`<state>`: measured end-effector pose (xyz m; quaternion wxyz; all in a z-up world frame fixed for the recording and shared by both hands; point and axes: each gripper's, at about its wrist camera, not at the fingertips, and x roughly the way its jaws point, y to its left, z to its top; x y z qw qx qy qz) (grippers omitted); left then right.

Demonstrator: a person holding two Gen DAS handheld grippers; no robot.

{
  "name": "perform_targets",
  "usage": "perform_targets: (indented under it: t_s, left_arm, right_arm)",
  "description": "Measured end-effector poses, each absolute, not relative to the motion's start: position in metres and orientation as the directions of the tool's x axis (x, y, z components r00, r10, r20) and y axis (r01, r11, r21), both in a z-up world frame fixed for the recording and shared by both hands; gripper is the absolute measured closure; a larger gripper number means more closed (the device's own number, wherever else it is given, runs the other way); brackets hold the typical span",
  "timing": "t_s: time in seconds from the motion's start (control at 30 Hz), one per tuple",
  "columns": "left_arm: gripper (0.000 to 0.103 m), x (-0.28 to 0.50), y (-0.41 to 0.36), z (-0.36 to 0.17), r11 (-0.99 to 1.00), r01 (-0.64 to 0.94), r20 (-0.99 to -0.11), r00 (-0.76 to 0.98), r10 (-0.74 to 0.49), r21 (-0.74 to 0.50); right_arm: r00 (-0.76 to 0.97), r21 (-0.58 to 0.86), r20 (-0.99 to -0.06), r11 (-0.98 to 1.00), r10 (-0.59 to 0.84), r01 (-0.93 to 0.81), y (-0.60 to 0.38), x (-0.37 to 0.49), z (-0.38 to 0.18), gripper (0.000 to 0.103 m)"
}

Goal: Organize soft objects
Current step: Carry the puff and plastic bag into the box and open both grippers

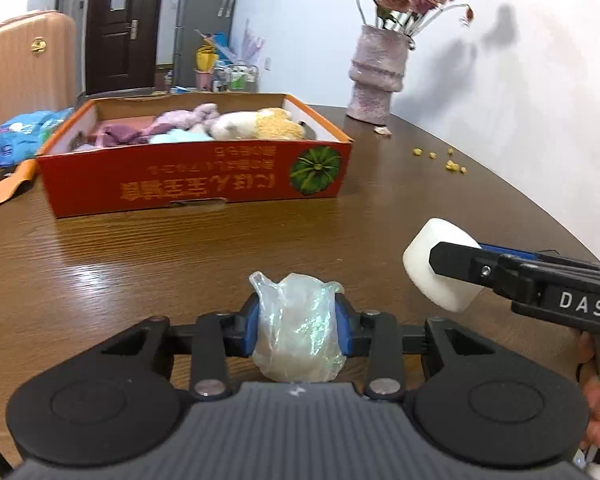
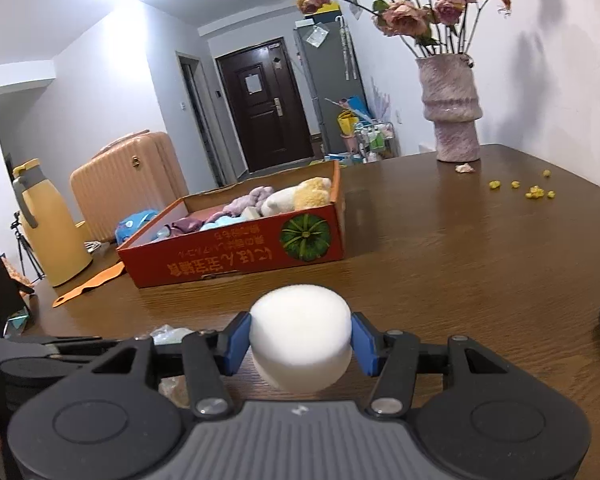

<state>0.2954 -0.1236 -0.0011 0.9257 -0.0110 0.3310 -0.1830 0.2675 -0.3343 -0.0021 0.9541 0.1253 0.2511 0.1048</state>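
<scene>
In the left wrist view, the left gripper is clamped on a crumpled clear plastic bag, its blue pads pressing both sides, above the brown table. At the right, the right gripper grips a white foam cylinder; only one of its fingers shows, and part of a hand is cut off at the edge. Far across the table sits one orange box holding soft cloths and a plush toy. One pink vase of dried roses stands far right.

The right wrist view shows the foam cylinder squeezed between both blue pads of the right gripper. Only here appear a yellow jug and a tripod at the far left, and a dark object cut off at the right edge. The plastic bag is mostly hidden behind the gripper's frame. Small yellow crumbs, too blurred to count, lie near the vase.
</scene>
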Motion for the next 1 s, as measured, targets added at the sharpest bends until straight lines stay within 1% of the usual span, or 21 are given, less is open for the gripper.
perform_targets:
  t_s: [0.23,0.37,0.5,0.57,0.63,0.7,0.77,0.87,0.93,1.0]
  left_arm:
    - [0.066,0.263,-0.092,0.020,0.944,0.287,-0.568,0.755,-0.328,-0.164]
    - [0.065,0.257,-0.078,0.036,0.944,0.284,-0.535,0.778,-0.329,-0.167]
    - [0.064,0.277,-0.066,0.061,0.943,0.292,-0.473,0.816,-0.332,-0.157]
    - [0.064,0.298,-0.062,0.075,0.946,0.289,-0.439,0.838,-0.323,-0.145]
    - [0.064,0.331,-0.055,0.087,0.951,0.268,-0.425,0.851,-0.309,-0.153]
    - [0.064,0.374,-0.048,0.092,0.956,0.241,-0.438,0.851,-0.291,-0.166]
    - [0.064,0.412,-0.046,0.090,0.970,0.194,-0.466,0.851,-0.242,-0.148]
    - [0.064,0.467,-0.046,0.074,0.983,0.152,-0.534,0.826,-0.183,-0.102]
    - [0.064,0.496,-0.049,0.059,0.989,0.131,-0.574,0.807,-0.142,-0.062]
    - [0.064,0.517,-0.051,0.043,0.988,0.149,-0.607,0.782,-0.142,-0.040]
  right_arm:
    - [0.846,0.283,-0.435,0.939,0.307,-0.196,-0.311,0.254,0.006,0.050]
    - [0.848,0.276,-0.420,0.936,0.322,-0.219,-0.299,0.246,0.014,0.050]
    - [0.859,0.251,-0.384,0.934,0.338,-0.255,-0.290,0.258,0.035,0.050]
    - [0.865,0.227,-0.367,0.934,0.344,-0.275,-0.287,0.276,0.048,0.050]
    - [0.868,0.211,-0.354,0.934,0.349,-0.289,-0.285,0.303,0.061,0.050]
    - [0.862,0.214,-0.360,0.931,0.356,-0.295,-0.282,0.339,0.070,0.051]
    - [0.853,0.214,-0.387,0.934,0.351,-0.287,-0.279,0.384,0.071,0.051]
    - [0.814,0.220,-0.466,0.936,0.347,-0.273,-0.269,0.455,0.062,0.051]
    - [0.789,0.201,-0.527,0.949,0.314,-0.244,-0.259,0.500,0.053,0.051]
    - [0.763,0.167,-0.576,0.956,0.294,-0.242,-0.248,0.533,0.045,0.051]
